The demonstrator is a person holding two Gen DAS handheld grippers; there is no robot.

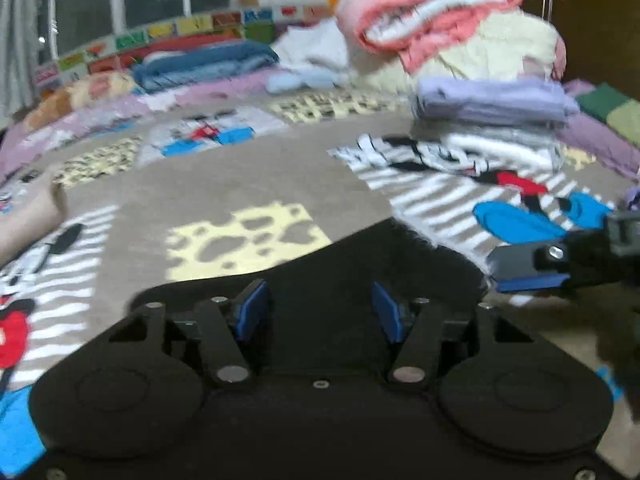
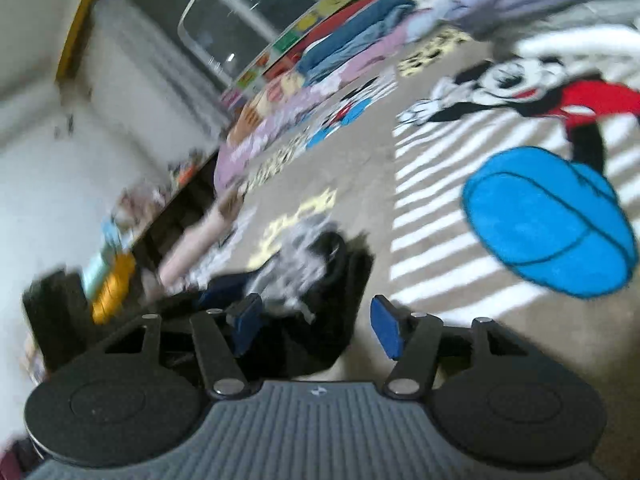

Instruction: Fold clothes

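Observation:
A black garment (image 1: 360, 256) lies flat on the cartoon-print bed cover (image 1: 248, 168), right in front of my left gripper (image 1: 320, 314), which is open above its near part. My right gripper (image 2: 316, 326) is open too; the black garment (image 2: 320, 320), with a grey-white patch, lies bunched between and just beyond its blue pads (image 2: 386, 330). The right gripper also shows in the left wrist view (image 1: 524, 270), at the garment's right edge, jaws near each other.
A tall stack of folded clothes (image 1: 480, 92), pink on top, then cream, lilac and white, stands at the back right. Folded blue bedding (image 1: 204, 64) lies along the far edge. A pink garment (image 2: 192, 248) lies to the left near the bed's edge.

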